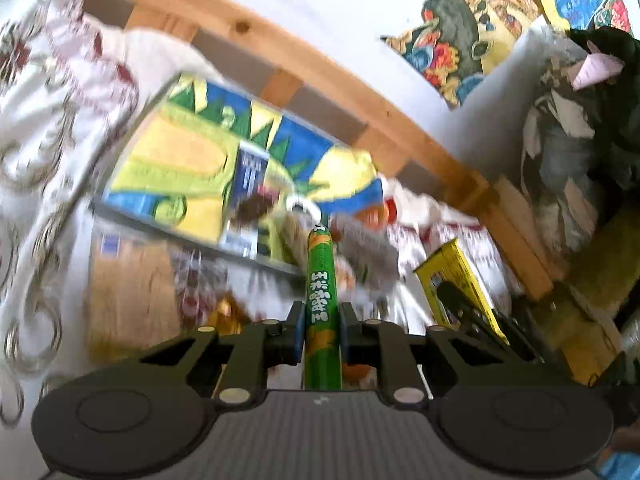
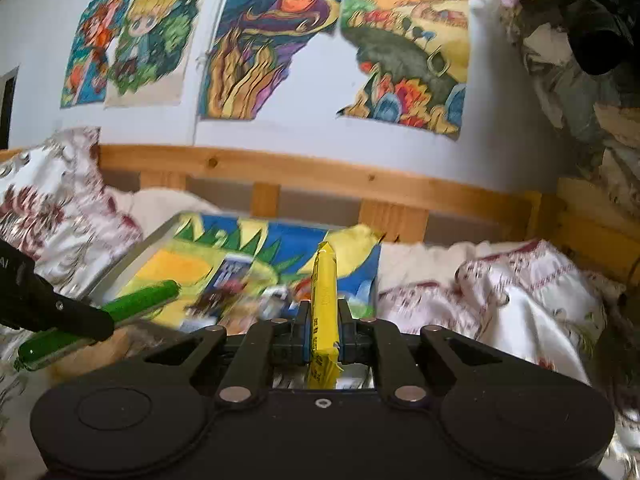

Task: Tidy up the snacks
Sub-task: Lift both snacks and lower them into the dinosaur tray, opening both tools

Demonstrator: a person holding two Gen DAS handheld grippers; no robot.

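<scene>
My left gripper (image 1: 321,322) is shut on a green sausage stick (image 1: 320,280) with white lettering; the stick points forward and up past the fingertips. In the right wrist view the same green stick (image 2: 140,296) shows at the left, clamped by the left gripper's black finger (image 2: 60,312). My right gripper (image 2: 325,322) is shut on a thin yellow snack stick (image 2: 325,292) that stands upright between the pads. Beneath both lies a blurred heap of loose snack packets (image 1: 352,248) on a bed.
A colourful painted board (image 1: 208,160) lies tilted behind the snacks. A yellow box (image 1: 460,280) stands at the right. A wooden bed rail (image 2: 320,178) runs along the wall under taped drawings (image 2: 264,44). Patterned white bedding (image 2: 520,292) surrounds the pile.
</scene>
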